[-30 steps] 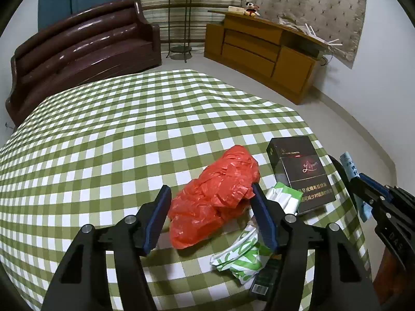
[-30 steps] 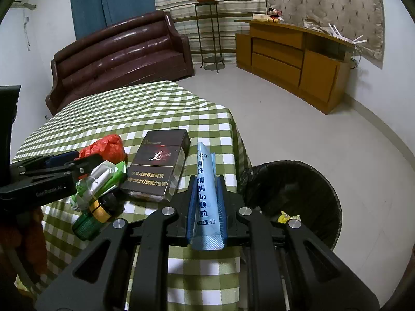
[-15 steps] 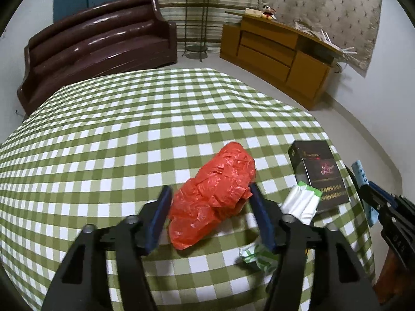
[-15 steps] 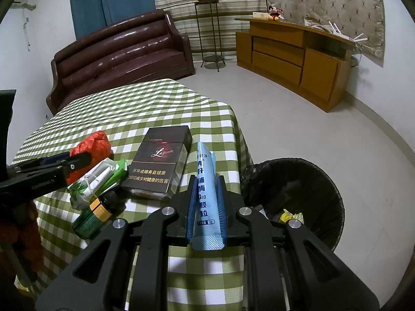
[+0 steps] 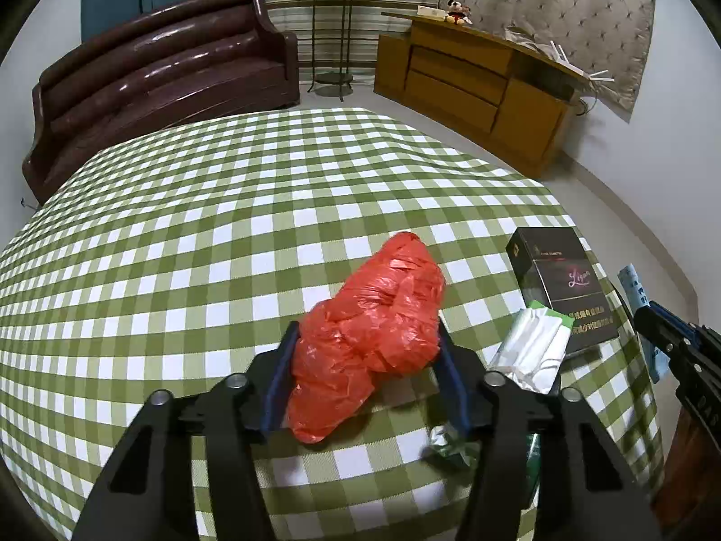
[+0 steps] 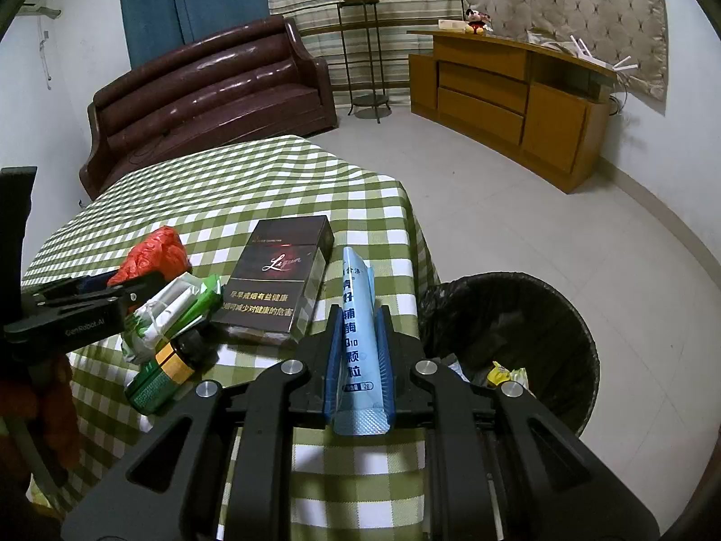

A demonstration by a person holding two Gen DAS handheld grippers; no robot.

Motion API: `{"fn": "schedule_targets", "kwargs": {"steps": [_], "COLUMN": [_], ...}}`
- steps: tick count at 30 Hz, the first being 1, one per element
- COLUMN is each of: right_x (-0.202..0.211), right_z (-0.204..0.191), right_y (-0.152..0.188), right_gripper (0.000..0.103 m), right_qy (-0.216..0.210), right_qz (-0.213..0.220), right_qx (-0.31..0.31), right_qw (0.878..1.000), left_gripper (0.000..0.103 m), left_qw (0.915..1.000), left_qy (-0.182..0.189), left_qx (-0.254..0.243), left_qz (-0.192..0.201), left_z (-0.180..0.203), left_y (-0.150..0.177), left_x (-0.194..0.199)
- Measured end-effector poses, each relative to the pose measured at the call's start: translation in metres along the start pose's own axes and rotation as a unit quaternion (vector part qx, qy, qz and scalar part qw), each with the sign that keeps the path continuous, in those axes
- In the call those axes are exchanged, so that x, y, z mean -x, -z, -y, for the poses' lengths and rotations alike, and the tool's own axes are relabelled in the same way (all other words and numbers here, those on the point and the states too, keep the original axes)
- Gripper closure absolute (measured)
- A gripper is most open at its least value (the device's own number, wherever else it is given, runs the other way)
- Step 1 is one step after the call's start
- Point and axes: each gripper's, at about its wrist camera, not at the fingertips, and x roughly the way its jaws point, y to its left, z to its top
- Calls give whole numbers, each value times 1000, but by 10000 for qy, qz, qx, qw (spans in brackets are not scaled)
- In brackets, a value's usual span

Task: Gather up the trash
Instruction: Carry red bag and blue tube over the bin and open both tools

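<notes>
The left hand-held gripper, just closing onto the crumpled red bag, may lose the slippery plastic, while the right hand-held gripper clamps the blue sachet.

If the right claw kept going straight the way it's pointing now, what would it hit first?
Probably the checked tablecloth near the table's corner: the right claw, shut on the blue sachet, points down at it, with the dark box just left. Depth is unclear.
</notes>
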Motion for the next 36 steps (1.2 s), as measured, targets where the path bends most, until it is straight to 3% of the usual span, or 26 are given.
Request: {"fn": "schedule_targets", "kwargs": {"steps": [3,13,22,30,36], "right_x": [0,11,32,44,44], "right_z": [0,7,33,70,93], "right_y": [0,2,4,8,12], "right_gripper": [88,88,88,88,88], "right_qy": [2,53,310,631,769], "right_qz": [7,175,372,496,531], "right_qx": [-3,-112,-298,-540,-691], "right_qw": [10000,9998,9984,9953,9932], "left_gripper": [62,64,64,64,64], "left_qw": [9999,9978,9949,9927,9912], "left_qy": [-88,-244,298,775,910], "left_qx": [2,164,41,-222,-424], "left_qz": [107,601,965,898,867], "left_z": [0,-2,45,105,139], "left_y": [5,20,19,17,10], "left_x": [2,43,79,66,52]}}
